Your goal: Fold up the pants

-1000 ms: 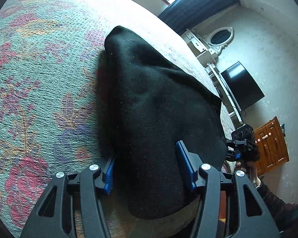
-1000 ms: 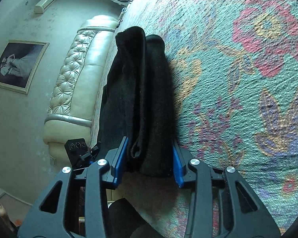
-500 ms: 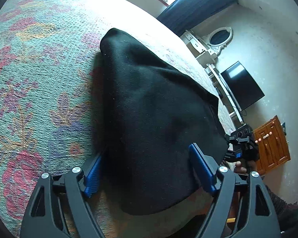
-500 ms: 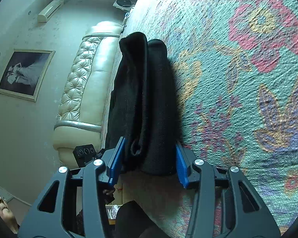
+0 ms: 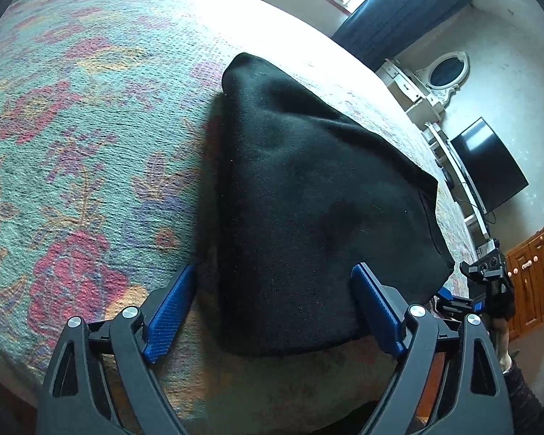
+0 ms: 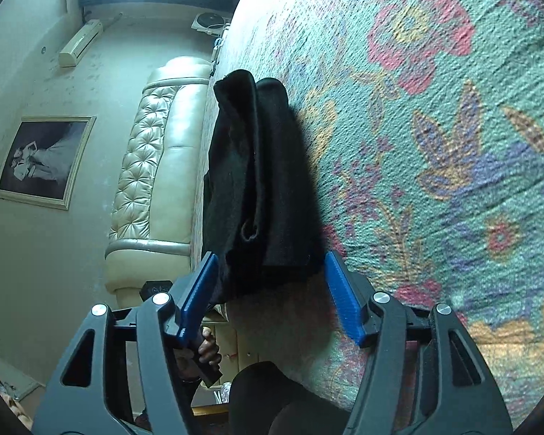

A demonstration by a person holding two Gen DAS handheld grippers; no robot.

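Evidently I have just let go: both sets of jaws have been opening, and the folded black fabric pants lie released on the floral bedspread, so folding looks complete. My left gripper stands wide, pads clear; my right gripper straddles the bundle's end, ungripped.

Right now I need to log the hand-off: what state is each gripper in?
Left gripper: open, jaws just widened, clear of the folded black fabric pants.
Right gripper: open, jaws just widened, pants end between them, unpressed.
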